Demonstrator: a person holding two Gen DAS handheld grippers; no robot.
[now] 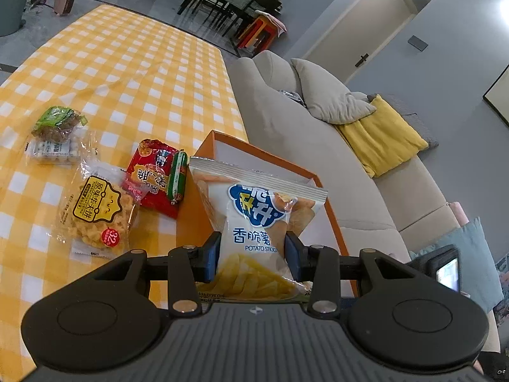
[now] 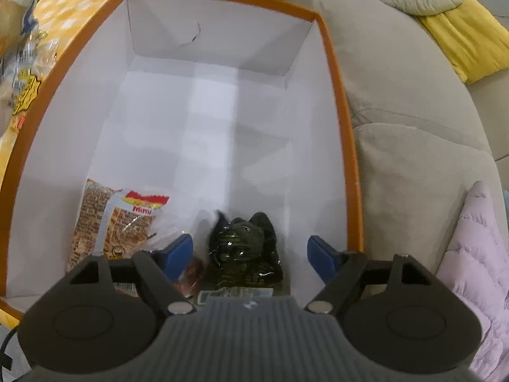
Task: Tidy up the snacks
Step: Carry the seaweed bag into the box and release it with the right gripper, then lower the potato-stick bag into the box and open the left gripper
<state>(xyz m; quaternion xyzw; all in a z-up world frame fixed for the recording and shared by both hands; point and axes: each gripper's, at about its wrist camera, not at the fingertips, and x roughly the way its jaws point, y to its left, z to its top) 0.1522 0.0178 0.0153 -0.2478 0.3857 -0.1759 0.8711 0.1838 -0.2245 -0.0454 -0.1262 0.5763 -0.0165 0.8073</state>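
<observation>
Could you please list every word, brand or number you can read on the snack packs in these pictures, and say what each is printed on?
"POTATO STICKS": white chip bag held in the left gripper.
"32": red circle on the clear waffle pack; its yellow label is too small to read surely.
"Mimi": striped bag inside the orange box.
Red packet and dark packet: unreadable.

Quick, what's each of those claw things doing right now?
Left gripper: closed on the potato sticks bag.
Right gripper: open, empty, above the dark snack packet in the orange box.

Box (image 2: 342, 121) on table (image 1: 127, 73); snack packets (image 1: 95, 210) left; sofa (image 1: 286, 121) right.
</observation>
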